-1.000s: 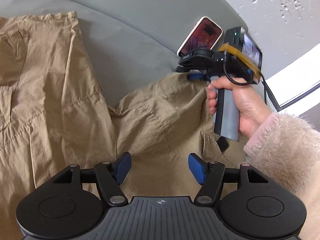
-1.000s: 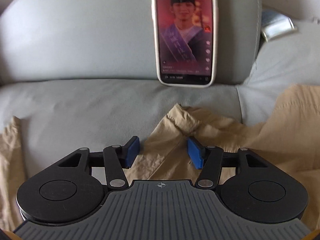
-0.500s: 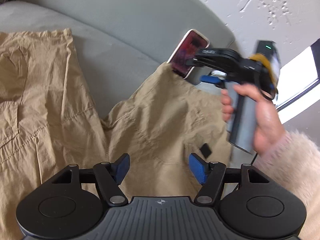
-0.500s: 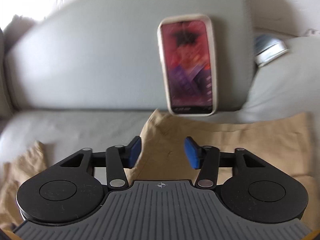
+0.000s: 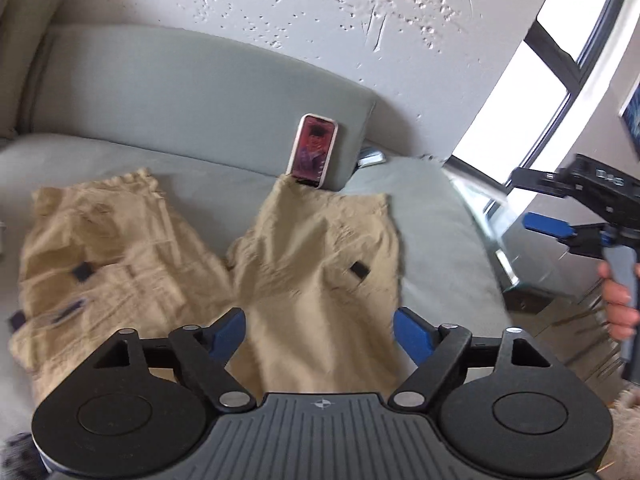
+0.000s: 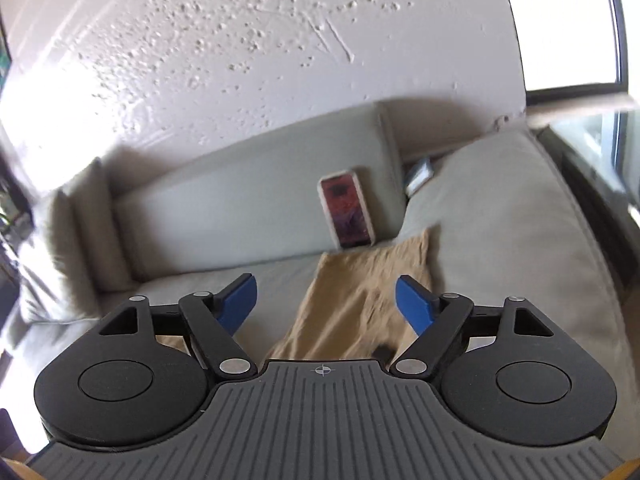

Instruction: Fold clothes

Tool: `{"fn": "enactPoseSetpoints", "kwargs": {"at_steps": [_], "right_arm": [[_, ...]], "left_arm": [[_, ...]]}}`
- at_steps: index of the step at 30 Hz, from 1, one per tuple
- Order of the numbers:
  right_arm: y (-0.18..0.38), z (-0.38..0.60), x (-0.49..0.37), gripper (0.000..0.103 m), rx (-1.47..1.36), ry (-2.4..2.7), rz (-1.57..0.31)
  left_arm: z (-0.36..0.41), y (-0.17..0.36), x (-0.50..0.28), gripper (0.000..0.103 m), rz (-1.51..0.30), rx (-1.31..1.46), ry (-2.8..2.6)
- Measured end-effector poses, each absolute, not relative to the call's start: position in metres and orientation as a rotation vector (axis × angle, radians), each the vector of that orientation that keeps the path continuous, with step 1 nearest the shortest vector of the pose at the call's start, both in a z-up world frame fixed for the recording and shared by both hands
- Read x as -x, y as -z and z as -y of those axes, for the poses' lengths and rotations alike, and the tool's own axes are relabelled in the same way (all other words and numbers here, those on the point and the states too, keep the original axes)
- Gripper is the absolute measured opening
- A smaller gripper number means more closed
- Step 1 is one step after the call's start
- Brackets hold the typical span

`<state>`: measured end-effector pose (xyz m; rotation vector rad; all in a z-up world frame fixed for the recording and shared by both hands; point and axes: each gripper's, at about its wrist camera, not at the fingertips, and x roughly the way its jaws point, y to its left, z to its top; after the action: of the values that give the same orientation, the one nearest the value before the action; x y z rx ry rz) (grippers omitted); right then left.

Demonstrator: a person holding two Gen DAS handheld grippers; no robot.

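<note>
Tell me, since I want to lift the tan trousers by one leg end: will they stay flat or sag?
Probably sag. The tan trousers lie wrinkled and moulded to the sofa cushion, which suggests thin, floppy cloth. They look light, so an open gripper could likely lift them, though the rest would probably drag and bunch. The leg end touches the propped phone, which might tip.

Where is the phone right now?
The phone stands propped against the sofa backrest, toward its right end in both views. The top edge of the right leg of the tan trousers reaches its base.
</note>
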<state>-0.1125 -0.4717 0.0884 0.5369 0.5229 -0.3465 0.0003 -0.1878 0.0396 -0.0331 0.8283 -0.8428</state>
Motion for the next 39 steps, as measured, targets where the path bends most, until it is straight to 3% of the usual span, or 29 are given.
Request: {"fn": "enactPoseSetpoints", "kwargs": {"at_steps": [8, 9, 12, 14, 18, 22, 35, 39], "right_arm": [[0.002, 0.425, 0.17, 0.082, -0.752, 0.373, -0.64], [0.017, 0.422, 0.174, 0.077, -0.77, 0.377, -0.665], [0.054, 0.419, 0.175, 0.047, -0.801, 0.375, -0.76], [0.069, 0.419, 0.177, 0.04, -0.816, 0.379, -0.799], [0.083, 0.414, 0.179, 0.039, -0.801, 0.393, -0.846], [0.091, 0.418, 0.179, 0.049, -0.795, 0.413, -0.879], [0.14, 0.433, 0.142, 0.049, -0.761, 0.498, -1.007], [0.162, 0.446, 0.137, 0.063, -0.904, 0.489, -0.94]], "left_arm": [[0.155, 0.011, 0.022, 0.088, -0.884, -0.1, 0.672], [0.155, 0.017, 0.025, 0.088, -0.886, -0.12, 0.657], [0.156, 0.027, 0.031, 0.088, -0.912, -0.156, 0.648], [0.155, 0.03, 0.035, 0.088, -0.932, -0.158, 0.648], [0.154, 0.032, 0.04, 0.088, -0.955, -0.165, 0.639], [0.151, 0.031, 0.041, 0.089, -0.951, -0.158, 0.613], [0.151, 0.048, 0.04, 0.089, -1.019, -0.146, 0.608], [0.149, 0.051, 0.039, 0.09, -1.031, -0.14, 0.607]]}}
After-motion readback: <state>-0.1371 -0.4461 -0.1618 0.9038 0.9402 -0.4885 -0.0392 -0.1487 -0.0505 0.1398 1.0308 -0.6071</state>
